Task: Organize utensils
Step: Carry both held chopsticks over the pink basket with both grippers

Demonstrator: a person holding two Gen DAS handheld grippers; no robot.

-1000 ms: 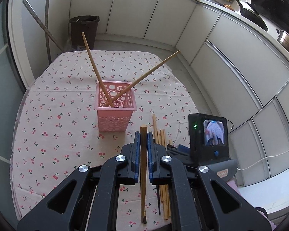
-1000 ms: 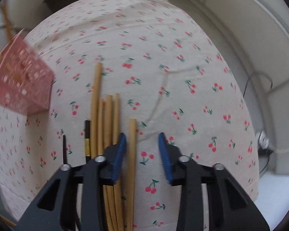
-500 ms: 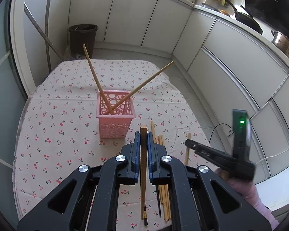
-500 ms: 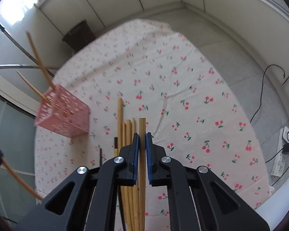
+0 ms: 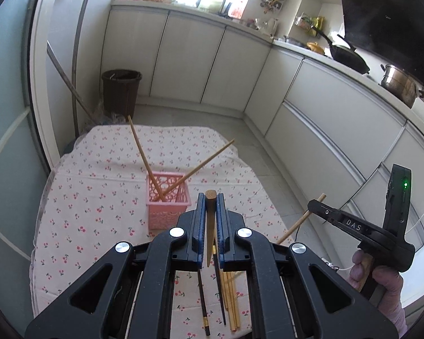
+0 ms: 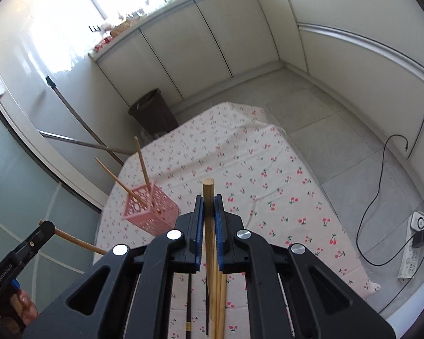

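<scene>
Chopsticks: one light wooden stick clamped in left gripper jaws; one clamped in right gripper jaws.
Long axis: parallel to the jaws, blunt ends projecting forward.
Pink basket: ahead and slightly left of left gripper, nearer than right; holds two leaning sticks.
Remaining chopsticks: flat on cherry-print surface, below the jaws.

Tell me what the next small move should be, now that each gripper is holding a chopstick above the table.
Probably carry the left gripper forward until its chopstick hangs over the pink basket, then lower it in. The jaws are shut on it, the basket sits just ahead and already holds two chopsticks, and the right gripper can follow.
</scene>
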